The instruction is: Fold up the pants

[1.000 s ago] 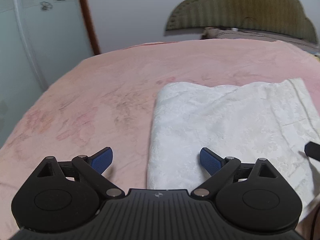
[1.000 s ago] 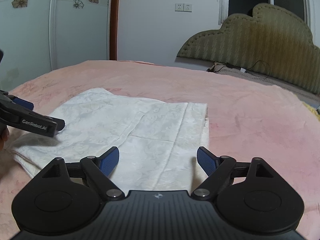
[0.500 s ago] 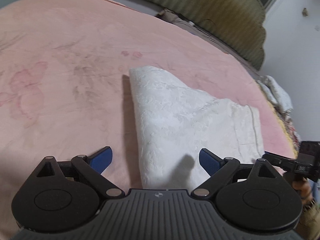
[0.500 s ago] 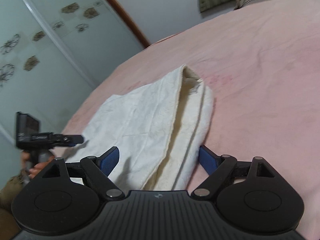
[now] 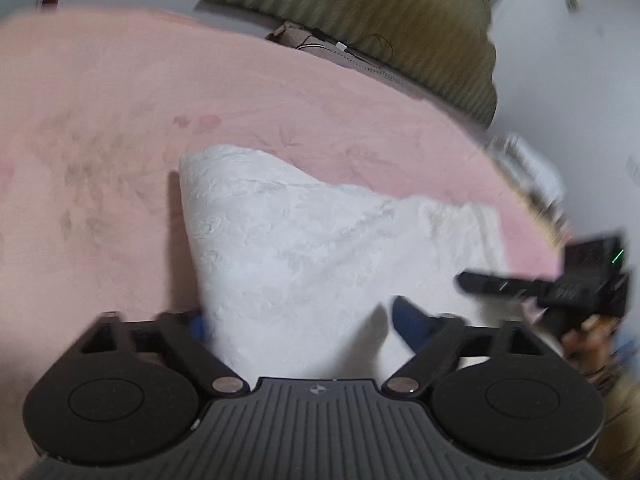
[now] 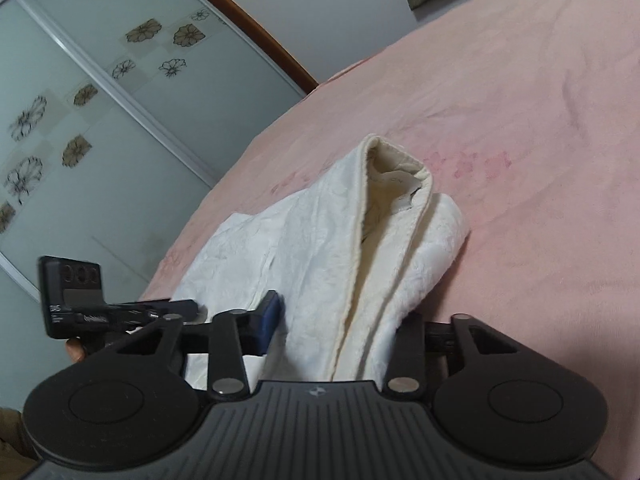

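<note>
White folded pants (image 5: pixel 312 240) lie on a pink bedspread (image 5: pixel 120 120). In the left wrist view my left gripper (image 5: pixel 304 324) straddles the near corner of the pants. Its jaws are closing, with cloth between them and a thin shadow gap at the right pad (image 5: pixel 412 320). Its left pad is almost hidden by cloth. In the right wrist view my right gripper (image 6: pixel 336 320) is closing on the bunched end of the pants (image 6: pixel 360 240), where the cream lining shows. Its left pad (image 6: pixel 270 318) touches the cloth and the right pad is hidden behind it. Each gripper shows in the other's view: right gripper (image 5: pixel 472 282), left gripper (image 6: pixel 188 306).
An olive padded headboard (image 5: pixel 380 32) stands at the far end of the bed. Sliding doors with flower prints (image 6: pixel 80 140) run along one side. A hand (image 5: pixel 592 332) holds the right gripper past the bed's edge. Pink bedspread stretches beyond the pants.
Both grippers have moved down and in onto opposite ends of the pants. Their jaws have narrowed, the right far more, and the cloth now bunches between its pads.
</note>
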{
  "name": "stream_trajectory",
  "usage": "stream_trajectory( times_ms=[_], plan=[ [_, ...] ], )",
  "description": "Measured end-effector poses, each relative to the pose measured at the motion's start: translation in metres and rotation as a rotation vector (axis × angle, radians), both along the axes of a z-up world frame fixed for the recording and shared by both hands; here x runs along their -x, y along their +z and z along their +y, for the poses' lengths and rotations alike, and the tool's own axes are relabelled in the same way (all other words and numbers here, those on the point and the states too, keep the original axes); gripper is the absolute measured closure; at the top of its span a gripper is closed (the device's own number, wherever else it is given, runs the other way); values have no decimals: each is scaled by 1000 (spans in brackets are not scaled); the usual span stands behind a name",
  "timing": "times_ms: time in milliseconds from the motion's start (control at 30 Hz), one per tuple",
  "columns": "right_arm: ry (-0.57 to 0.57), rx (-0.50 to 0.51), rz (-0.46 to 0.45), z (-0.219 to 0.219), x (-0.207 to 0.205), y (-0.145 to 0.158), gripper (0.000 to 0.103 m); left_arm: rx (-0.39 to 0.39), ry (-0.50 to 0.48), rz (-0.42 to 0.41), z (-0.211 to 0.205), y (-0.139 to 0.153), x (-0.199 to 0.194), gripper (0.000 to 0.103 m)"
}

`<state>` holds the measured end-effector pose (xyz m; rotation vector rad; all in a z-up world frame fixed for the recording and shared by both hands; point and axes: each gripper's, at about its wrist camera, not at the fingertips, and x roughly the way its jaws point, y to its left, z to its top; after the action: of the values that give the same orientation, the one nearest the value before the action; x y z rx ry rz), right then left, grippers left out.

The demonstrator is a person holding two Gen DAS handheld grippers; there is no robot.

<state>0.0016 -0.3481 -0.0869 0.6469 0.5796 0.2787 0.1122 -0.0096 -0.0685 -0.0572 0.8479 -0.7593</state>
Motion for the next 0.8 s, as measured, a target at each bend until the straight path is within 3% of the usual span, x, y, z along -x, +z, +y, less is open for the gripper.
stream_trajectory(
  times_ms=[67, 133, 233, 367, 533, 667, 800],
  plan=[
    [-9, 34, -18, 9, 6, 8, 75, -47, 9, -57, -1, 3, 8, 55],
    [-15, 68, -41, 18, 9, 18, 78, -43, 27, -83, 6, 9, 12, 81],
    [-9, 139, -82, 30, 8, 39, 79, -14, 40, -110, 15, 21, 15, 91],
    [12, 197, -150, 42, -6, 63, 80, -24, 71, -196, 21, 40, 18, 93],
    [42, 206, -216, 53, -53, 82, 81, -67, 158, -344, 29, 71, 3, 93],
    [28, 194, -203, 51, -102, 80, 81, -107, 226, -352, 29, 82, -39, 92],
    [-1, 265, -70, 48, -144, 55, 76, -192, 259, -265, 20, 58, -83, 86]
  ],
)
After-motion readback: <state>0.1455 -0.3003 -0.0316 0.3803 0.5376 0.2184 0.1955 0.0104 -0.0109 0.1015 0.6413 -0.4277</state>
